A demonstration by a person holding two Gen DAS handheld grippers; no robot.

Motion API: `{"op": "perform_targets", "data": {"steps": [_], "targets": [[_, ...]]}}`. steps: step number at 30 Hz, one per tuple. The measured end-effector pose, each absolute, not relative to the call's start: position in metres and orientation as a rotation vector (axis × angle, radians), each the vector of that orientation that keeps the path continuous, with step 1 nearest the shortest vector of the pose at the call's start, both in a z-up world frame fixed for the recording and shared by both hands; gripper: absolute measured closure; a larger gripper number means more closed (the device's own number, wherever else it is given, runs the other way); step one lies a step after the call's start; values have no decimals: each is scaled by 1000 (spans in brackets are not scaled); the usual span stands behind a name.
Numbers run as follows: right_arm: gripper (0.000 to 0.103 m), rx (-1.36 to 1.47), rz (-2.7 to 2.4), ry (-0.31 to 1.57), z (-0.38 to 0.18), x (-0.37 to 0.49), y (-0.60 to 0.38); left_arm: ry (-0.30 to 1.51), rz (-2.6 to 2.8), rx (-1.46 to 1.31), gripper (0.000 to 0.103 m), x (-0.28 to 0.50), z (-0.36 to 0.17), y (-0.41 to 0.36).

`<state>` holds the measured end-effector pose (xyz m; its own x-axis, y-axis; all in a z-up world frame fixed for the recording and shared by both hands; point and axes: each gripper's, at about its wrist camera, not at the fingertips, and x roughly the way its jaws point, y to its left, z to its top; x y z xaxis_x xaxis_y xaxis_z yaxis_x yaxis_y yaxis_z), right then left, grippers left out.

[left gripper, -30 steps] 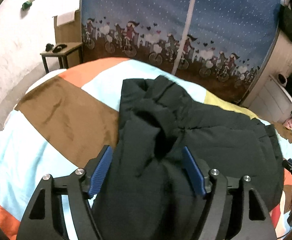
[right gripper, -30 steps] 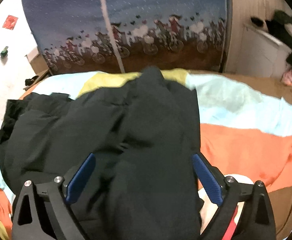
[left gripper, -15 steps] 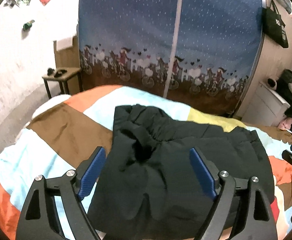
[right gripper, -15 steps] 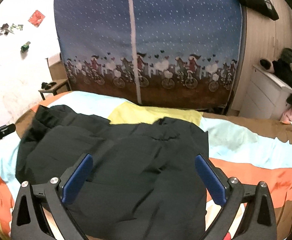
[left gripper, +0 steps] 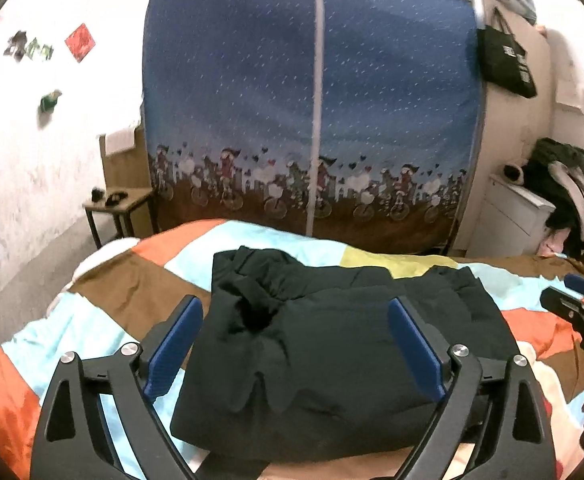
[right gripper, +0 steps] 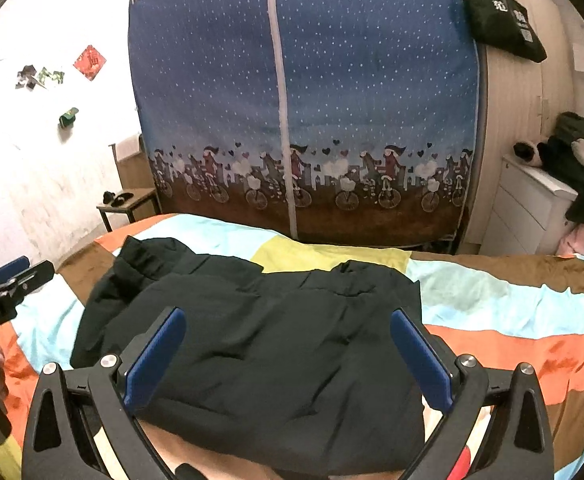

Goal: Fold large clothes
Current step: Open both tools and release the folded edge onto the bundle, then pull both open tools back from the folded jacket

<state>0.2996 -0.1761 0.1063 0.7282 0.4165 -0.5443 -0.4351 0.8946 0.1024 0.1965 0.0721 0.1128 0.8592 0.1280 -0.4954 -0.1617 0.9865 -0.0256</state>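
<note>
Jacket point(left gripper: 332, 360): folded bundle on bed point(left gripper: 131, 292); I've backed away.
Left tool point(left gripper: 292, 344): released, empty.
Right tool point(right gripper: 287, 352): released; fold looks finished.

Left gripper point(left gripper: 294, 338) and right gripper point(right gripper: 287, 350) both wide-jawed, empty, side by side above the black garment point(right gripper: 267, 344).

Both hand-held grippers are now pulled back and raised: the left hand-held gripper point(left gripper: 292, 344), a second ago close over the black padded jacket point(left gripper: 332, 360), gapes wider, and the right hand-held gripper point(right gripper: 287, 356) likewise sits clear, the jacket lying flatter on the patchwork bed point(right gripper: 512, 304).
</note>
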Motion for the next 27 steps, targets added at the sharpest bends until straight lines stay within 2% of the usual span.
{"op": "perform_targets", "data": {"steps": [8, 27], "targets": [[0, -32, 452, 525, 113, 265, -185, 462, 121, 3, 10, 163, 114, 41], [0, -29, 462, 517, 92, 216, -190, 444, 166, -11, 9, 119, 85, 32]]}}
